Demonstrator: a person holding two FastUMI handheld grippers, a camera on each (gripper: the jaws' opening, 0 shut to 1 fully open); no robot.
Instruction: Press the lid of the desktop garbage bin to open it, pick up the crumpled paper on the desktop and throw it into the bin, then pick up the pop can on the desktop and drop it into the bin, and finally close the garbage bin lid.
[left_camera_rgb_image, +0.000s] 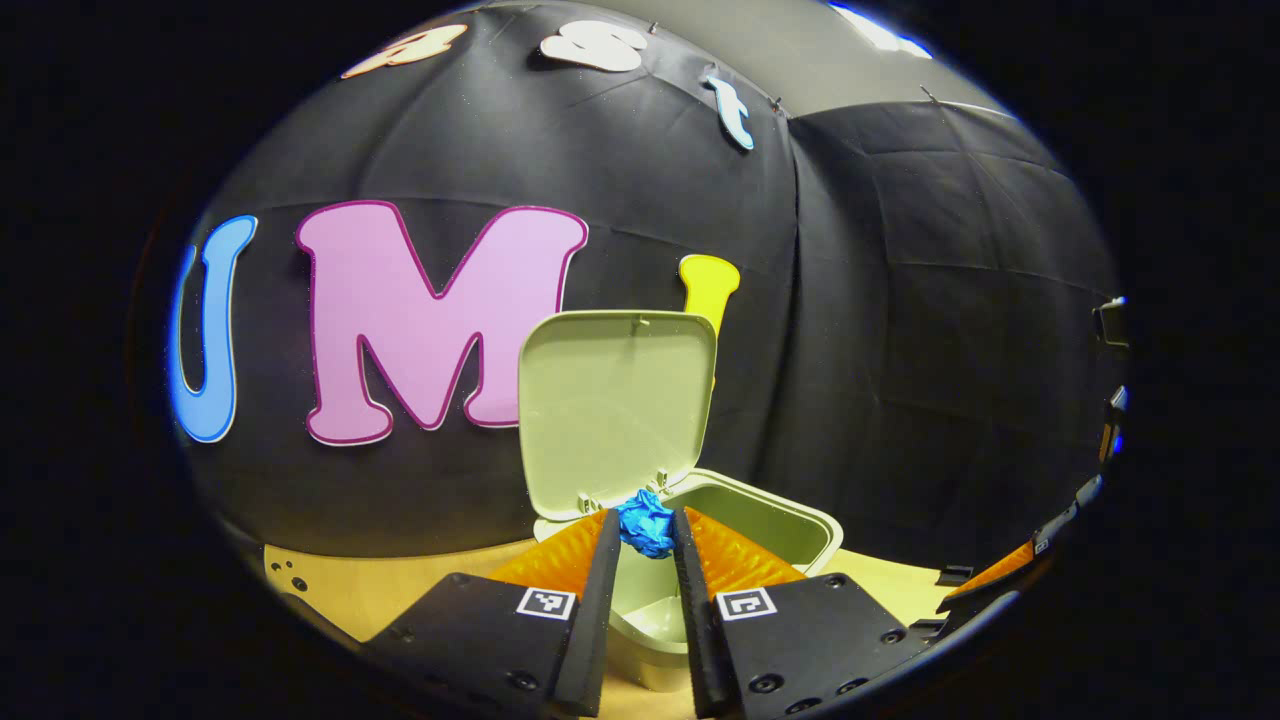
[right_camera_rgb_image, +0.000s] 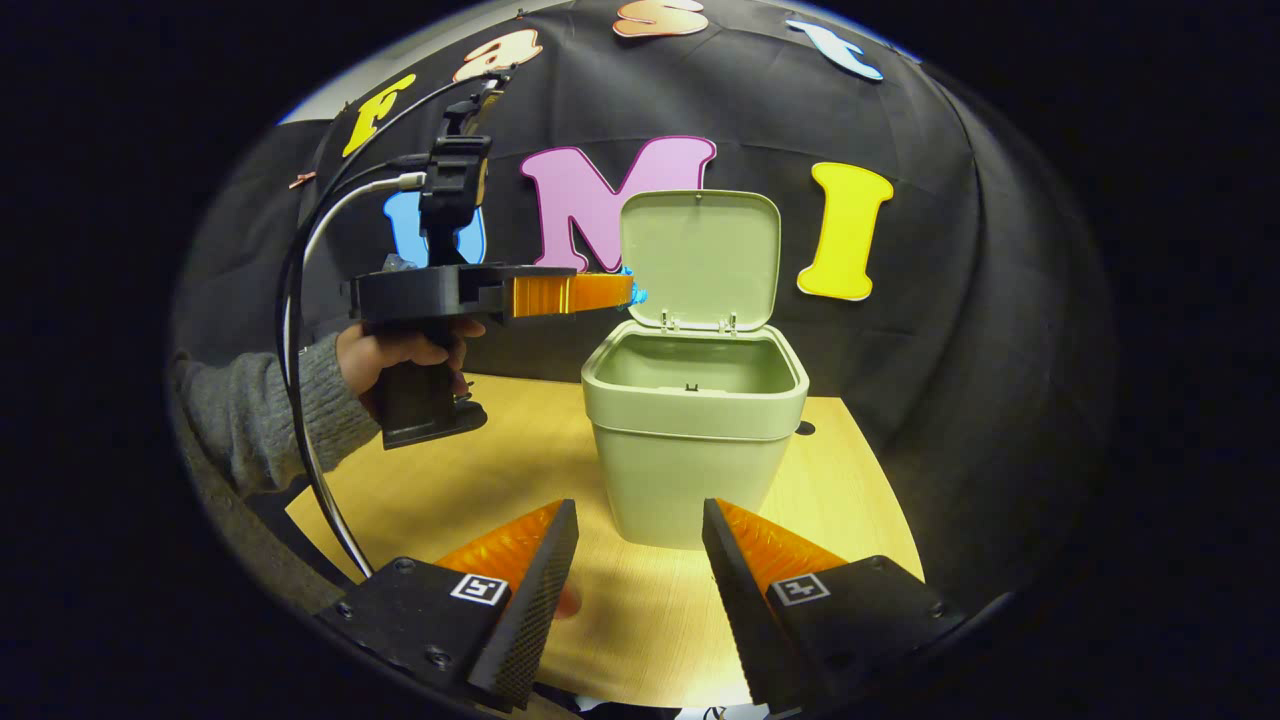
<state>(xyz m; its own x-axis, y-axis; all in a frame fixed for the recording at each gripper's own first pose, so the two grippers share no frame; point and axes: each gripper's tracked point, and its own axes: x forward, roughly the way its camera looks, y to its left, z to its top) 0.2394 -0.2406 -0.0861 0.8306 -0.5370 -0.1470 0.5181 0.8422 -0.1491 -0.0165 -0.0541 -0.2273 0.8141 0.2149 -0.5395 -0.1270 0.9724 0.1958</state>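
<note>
While the garbage bin (right_camera_rgb_image: 694, 450) stands on the wooden desk (right_camera_rgb_image: 470, 480) with its lid (right_camera_rgb_image: 700, 255) swung upright on the rear hinges, the left claw (left_camera_rgb_image: 647, 530) is closed on the crumpled paper (left_camera_rgb_image: 646, 522), a blue wad pinched between both fingertips. In the left gripper view the wad hangs just at the near rim of the bin's open mouth, in front of the raised lid. From the right gripper view, the left claw (right_camera_rgb_image: 628, 292) is held level beside the bin's top, a hand (right_camera_rgb_image: 400, 350) in a grey sleeve (right_camera_rgb_image: 260, 410) around its handle, with a sliver of blue at its tip. The right claw (right_camera_rgb_image: 640, 540) is spread wide and holds nothing, low over the desk, facing the bin's front wall.
</note>
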